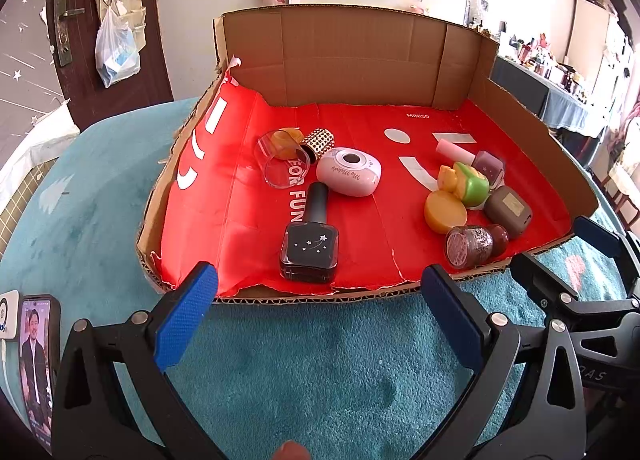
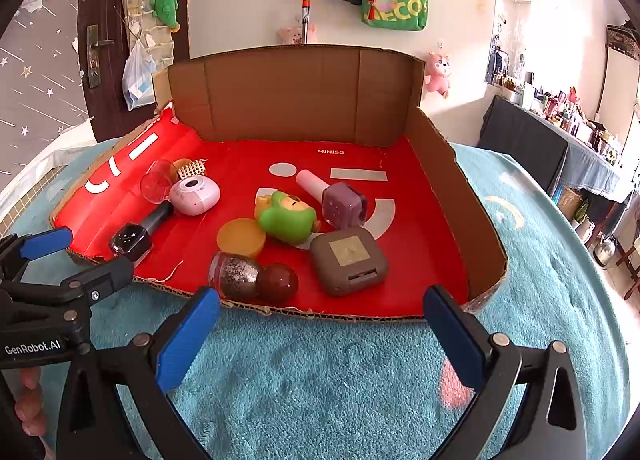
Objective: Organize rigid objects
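Both grippers are spread wide with nothing in them, hovering over the teal rug just short of the cardboard tray's [image 2: 452, 188] torn front edge: left gripper [image 1: 320, 316], right gripper [image 2: 322, 334]. Inside the tray, the black nail polish bottle [image 1: 310, 248] lies front-left, and the glitter jar [image 2: 248, 276] and brown square case [image 2: 348, 262] front-right.

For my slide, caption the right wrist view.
Open right gripper facing a cardboard tray of small cosmetics.
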`<state>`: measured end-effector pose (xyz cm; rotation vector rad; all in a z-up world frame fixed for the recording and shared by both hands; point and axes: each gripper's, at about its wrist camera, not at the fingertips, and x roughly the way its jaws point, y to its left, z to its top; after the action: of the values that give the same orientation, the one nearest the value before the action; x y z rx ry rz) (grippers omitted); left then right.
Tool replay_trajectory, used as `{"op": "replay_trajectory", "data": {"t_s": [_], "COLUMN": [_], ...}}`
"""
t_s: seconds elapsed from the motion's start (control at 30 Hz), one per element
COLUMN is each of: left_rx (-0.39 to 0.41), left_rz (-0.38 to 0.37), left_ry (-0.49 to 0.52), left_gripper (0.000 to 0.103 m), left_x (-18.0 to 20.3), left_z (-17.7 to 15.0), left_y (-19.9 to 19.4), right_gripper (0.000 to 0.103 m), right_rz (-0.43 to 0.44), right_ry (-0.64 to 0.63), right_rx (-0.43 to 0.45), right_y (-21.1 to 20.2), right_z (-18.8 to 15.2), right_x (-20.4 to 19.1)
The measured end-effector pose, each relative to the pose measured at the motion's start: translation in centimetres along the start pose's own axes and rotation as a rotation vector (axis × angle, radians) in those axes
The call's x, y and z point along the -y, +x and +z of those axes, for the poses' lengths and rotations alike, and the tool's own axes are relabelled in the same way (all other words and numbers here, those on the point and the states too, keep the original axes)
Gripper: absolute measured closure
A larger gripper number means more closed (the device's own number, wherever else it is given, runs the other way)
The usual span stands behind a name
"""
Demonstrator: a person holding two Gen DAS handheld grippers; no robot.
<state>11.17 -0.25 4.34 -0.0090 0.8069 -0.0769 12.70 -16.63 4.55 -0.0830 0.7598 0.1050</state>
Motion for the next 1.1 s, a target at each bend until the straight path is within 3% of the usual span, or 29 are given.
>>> {"op": "replay_trajectory", "data": {"t_s": [0.33,0.67,1.1], "left_rx": [-0.011,0.005,-0.117], "left_rz": [0.007,-0.038,-0.054], "left_ry": [-0.015,0.013,0.017], "left_gripper": [0.0,0.0,0.0], "left_x": [-0.1,0.7,1.4], "left_z": [0.4,-1.3,-4.5], "left_y": [-0.3,-3.3,-1.6], "right_gripper": [0.0,0.0,0.0], "right_rz": [0.022,0.026,0.016], "right_ry": [-0.005,0.014,0.035], "right_rx": [-0.025,0.04,-0.1], "right_y": [-0.1,-4.5,-2.5], "right_z": [0.4,0.9,-2.4], "right_x": [0.0,1.0,1.9]}}
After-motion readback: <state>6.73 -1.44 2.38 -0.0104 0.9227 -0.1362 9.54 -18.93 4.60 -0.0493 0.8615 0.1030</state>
